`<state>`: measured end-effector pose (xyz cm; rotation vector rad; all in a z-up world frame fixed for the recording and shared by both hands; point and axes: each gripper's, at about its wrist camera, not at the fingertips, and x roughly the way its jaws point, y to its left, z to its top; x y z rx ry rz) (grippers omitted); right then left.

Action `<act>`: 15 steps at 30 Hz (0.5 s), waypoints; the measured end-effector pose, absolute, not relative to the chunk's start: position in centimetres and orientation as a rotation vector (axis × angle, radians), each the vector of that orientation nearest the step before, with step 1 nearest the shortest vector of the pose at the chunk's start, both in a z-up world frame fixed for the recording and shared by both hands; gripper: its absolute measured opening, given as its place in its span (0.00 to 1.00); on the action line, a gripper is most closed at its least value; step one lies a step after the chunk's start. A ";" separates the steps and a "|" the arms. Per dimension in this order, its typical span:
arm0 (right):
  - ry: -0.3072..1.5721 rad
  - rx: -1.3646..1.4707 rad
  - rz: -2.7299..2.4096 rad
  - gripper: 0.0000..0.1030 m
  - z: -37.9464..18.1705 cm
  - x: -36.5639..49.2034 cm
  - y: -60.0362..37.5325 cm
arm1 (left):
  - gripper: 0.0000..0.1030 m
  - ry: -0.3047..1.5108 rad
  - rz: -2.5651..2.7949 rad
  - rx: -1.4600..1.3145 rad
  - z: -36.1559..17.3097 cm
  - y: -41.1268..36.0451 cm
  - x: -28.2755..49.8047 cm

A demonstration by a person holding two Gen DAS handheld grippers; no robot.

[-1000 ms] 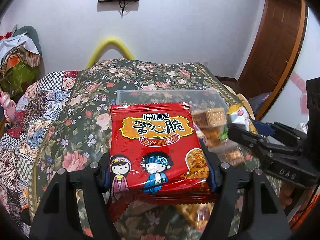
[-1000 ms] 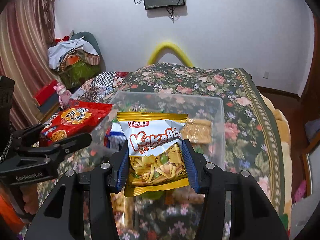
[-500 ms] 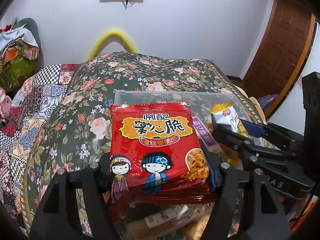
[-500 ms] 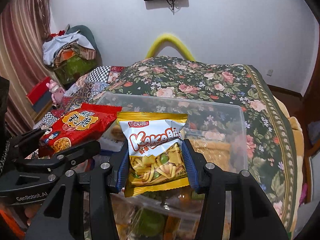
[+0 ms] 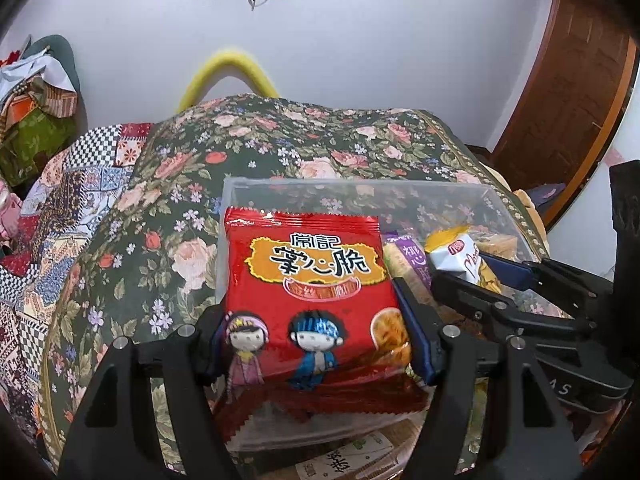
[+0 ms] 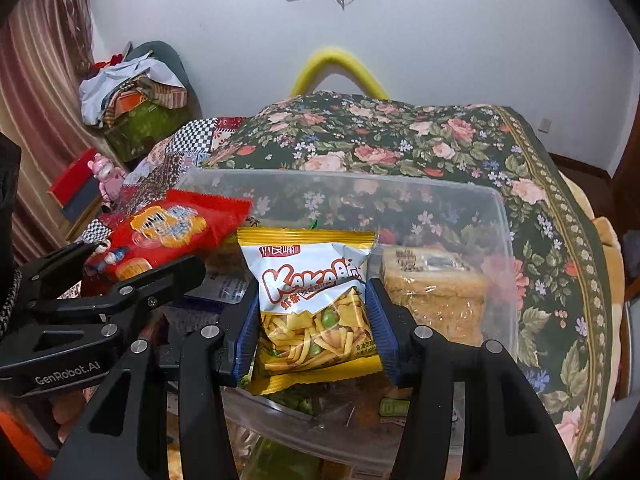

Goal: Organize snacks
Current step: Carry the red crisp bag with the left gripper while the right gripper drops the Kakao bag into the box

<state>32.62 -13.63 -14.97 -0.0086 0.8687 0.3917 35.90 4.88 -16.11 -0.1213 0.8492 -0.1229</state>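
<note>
My left gripper (image 5: 314,328) is shut on a red noodle snack packet (image 5: 308,292) and holds it over the near left part of a clear plastic box (image 5: 304,186). My right gripper (image 6: 314,320) is shut on a yellow and white Kaka snack bag (image 6: 314,300), held over the near edge of the same box (image 6: 500,216). The red packet (image 6: 168,232) and left gripper (image 6: 120,276) show at the left of the right wrist view. The right gripper (image 5: 496,284) with its bag (image 5: 460,256) shows at the right of the left wrist view.
The box stands on a floral bedspread (image 6: 400,140) and holds a tan cracker pack (image 6: 434,284), a purple packet (image 5: 414,260) and other snacks. A pile of clothes (image 6: 132,92) and a pink toy (image 6: 106,176) lie far left. A wooden door (image 5: 568,92) is at the right.
Both grippers moved forward and down toward the box with their packets still held. The box now lies closer and under both packets.
</note>
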 end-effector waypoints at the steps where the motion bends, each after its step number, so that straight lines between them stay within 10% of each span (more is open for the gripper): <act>1: 0.872 -0.011 0.389 0.47 -15.0 32.6 -13.6 | 0.68 0.850 -0.125 -0.124 -16.2 4.9 35.9; 15: 0.822 -0.003 0.387 0.64 -12.6 30.5 -14.5 | 0.71 0.805 -0.151 -0.084 -13.3 4.7 33.0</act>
